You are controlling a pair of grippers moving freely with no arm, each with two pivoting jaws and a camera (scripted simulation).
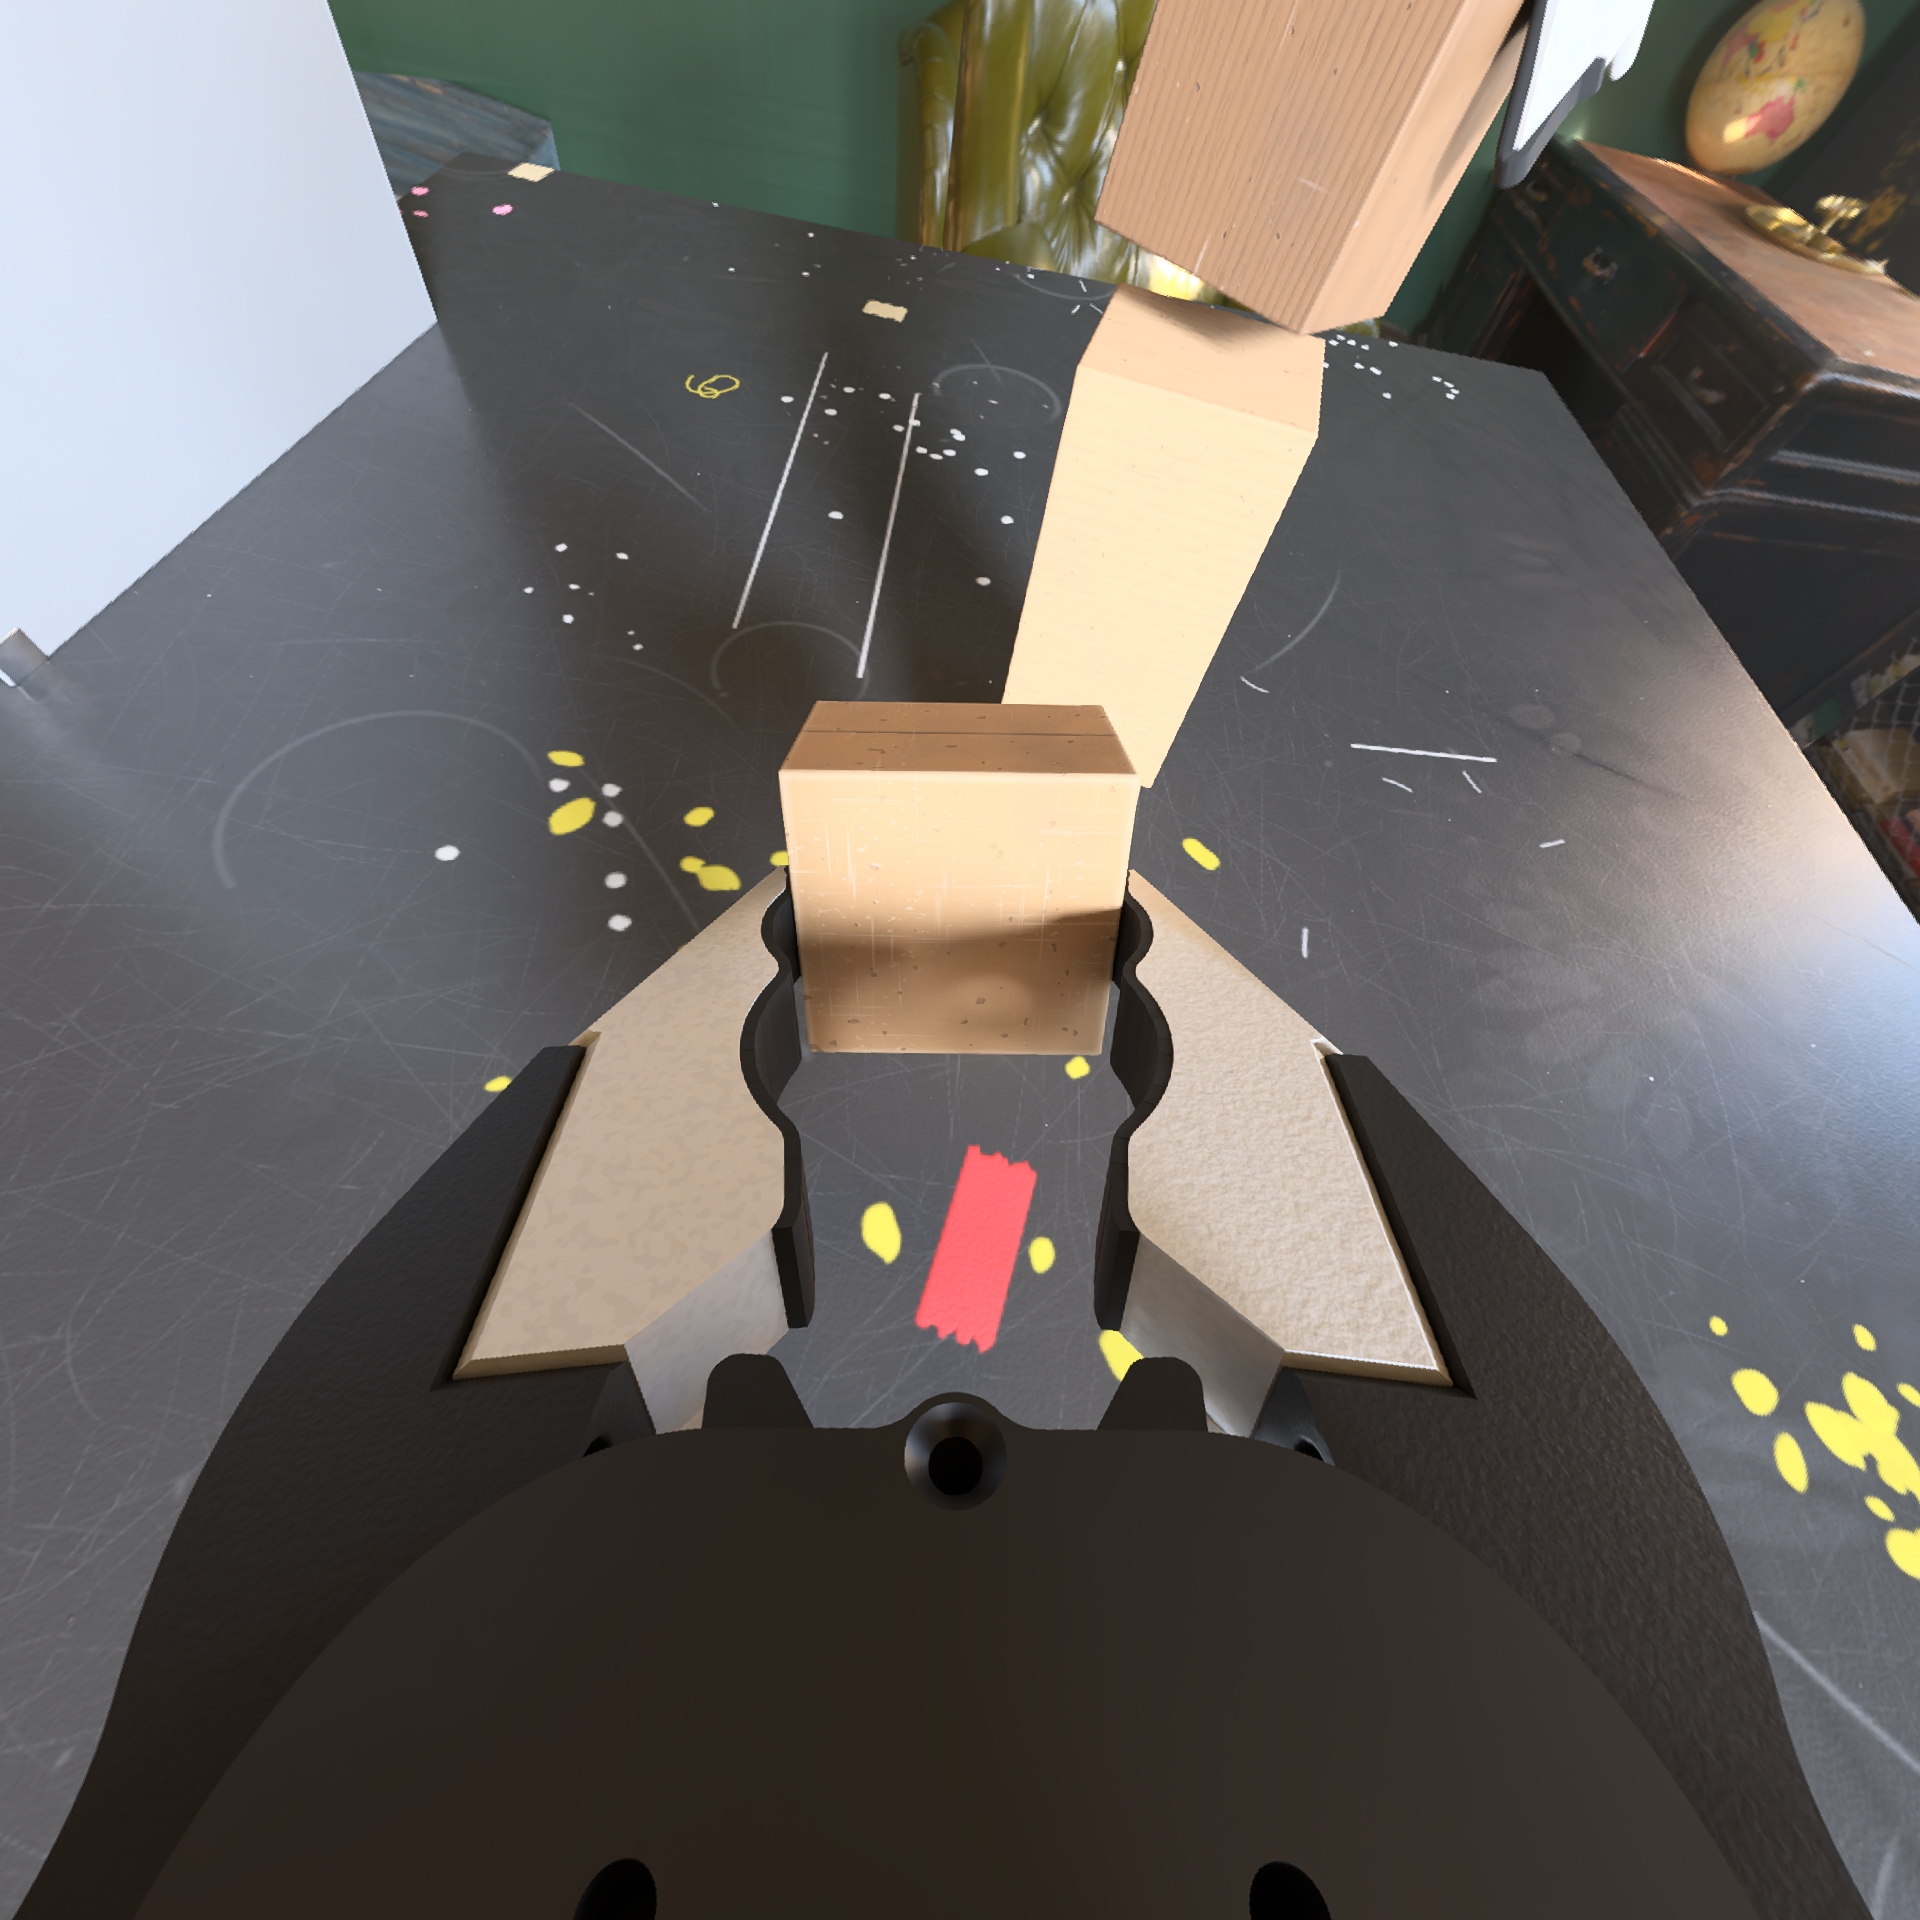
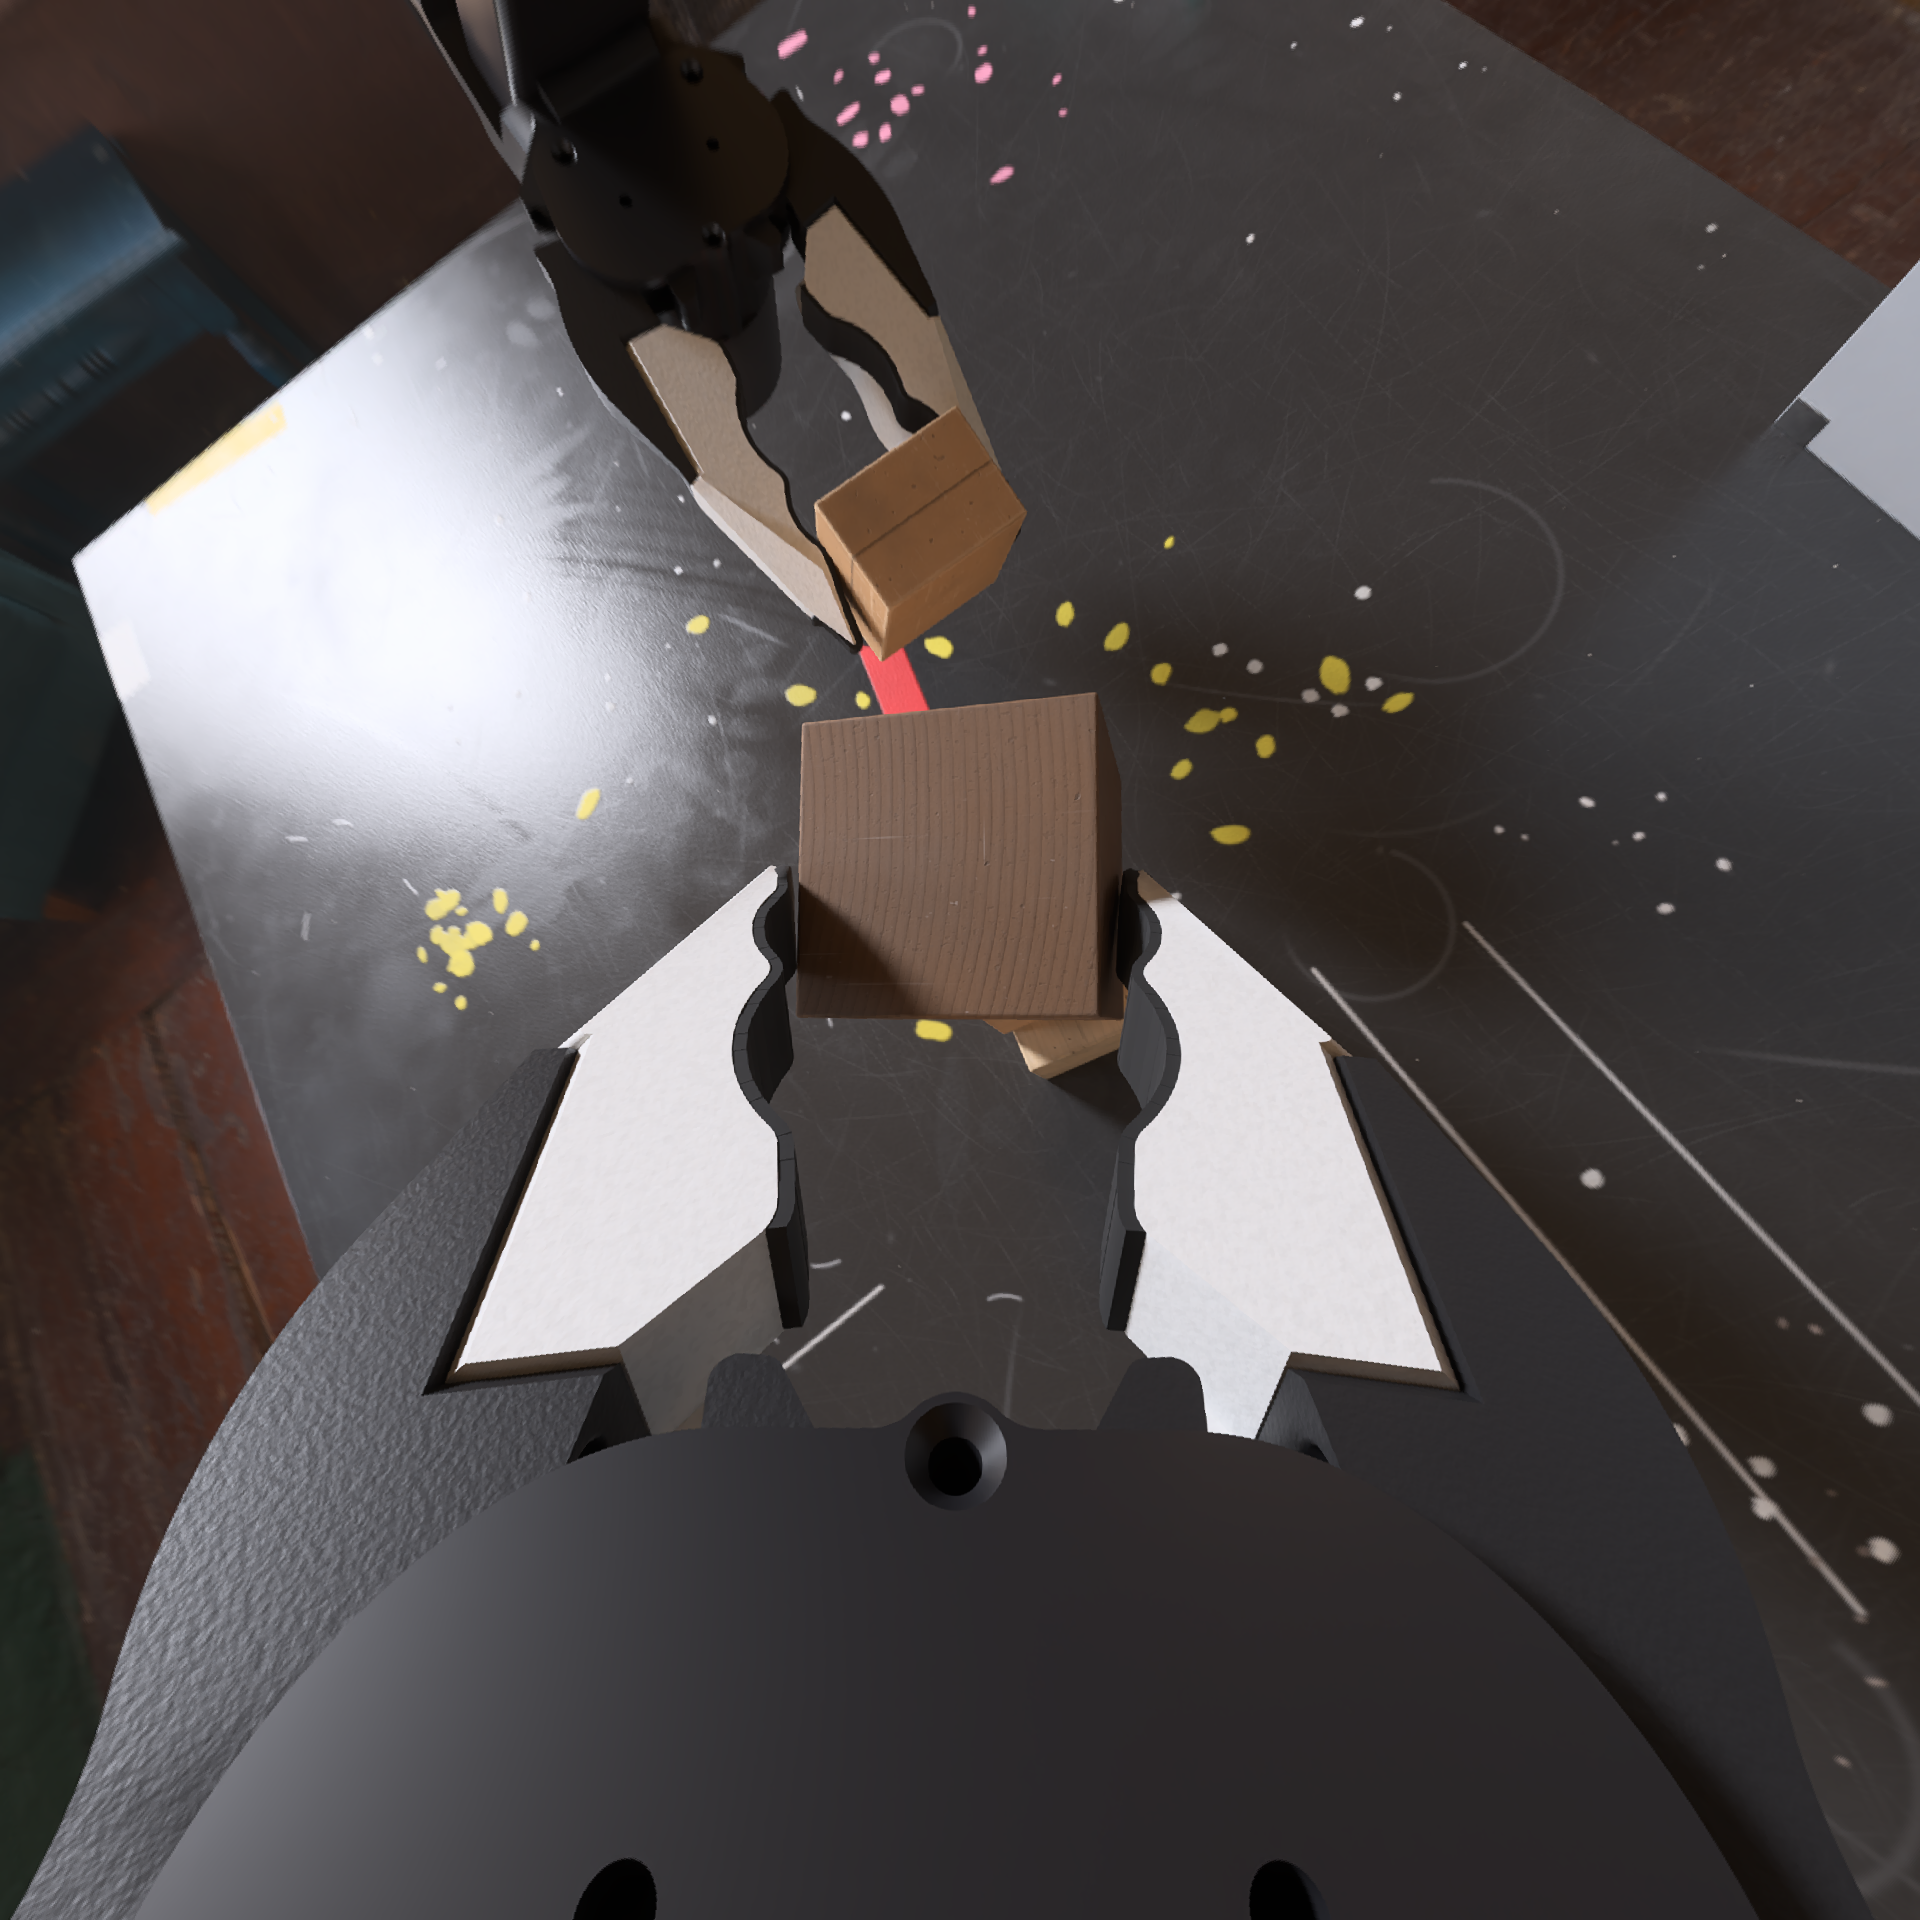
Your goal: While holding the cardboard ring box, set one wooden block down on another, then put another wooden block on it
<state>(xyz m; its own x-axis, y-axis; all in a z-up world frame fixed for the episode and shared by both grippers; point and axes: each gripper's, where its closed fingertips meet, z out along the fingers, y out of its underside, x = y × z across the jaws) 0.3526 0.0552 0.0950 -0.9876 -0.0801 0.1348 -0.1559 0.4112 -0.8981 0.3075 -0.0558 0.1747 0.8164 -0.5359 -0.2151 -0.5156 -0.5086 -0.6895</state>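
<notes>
- Gripping the cardboard ring box (image 1: pixel 956 883): left gripper (image 1: pixel 956 935) has both fingertip pads pressed on the box's side faces, box lifted clear of the black tabletop (image 1: pixel 312 987).
- Same box from the right wrist view (image 2: pixel 920 525): tilted, one corner pointing down, left gripper (image 2: pixel 883 488) angled in from the top of frame, above a red tape strip (image 2: pixel 896 681).
- Red tape strip also shows between the left fingers in the left wrist view (image 1: pixel 977 1247), with yellow paint spots around it.
- Right gripper (image 2: pixel 956 935) clamped on a darker wooden block (image 2: pixel 951 857), pads on its left and right faces, block held in the air.
- In the left wrist view that darker block (image 1: pixel 1288 145) hangs at the top of frame; a white finger (image 1: pixel 1558 94) of the right gripper shows at its right edge.
- Pale wooden stack (image 1: pixel 1164 540) stands upright on the table directly under the held block. It reads as one tall column; can't make out a seam between blocks.
- Held block's lower corner overlaps the column top in the left wrist view; can't tell if they touch or there's a gap.
- Right wrist view: only a pale corner of the column (image 2: pixel 1065 1044) peeks out below the held block, so the held block isn't squarely over it.
- Table is scratched, with white specks and two chalk lines (image 1: pixel 831 509).
</notes>
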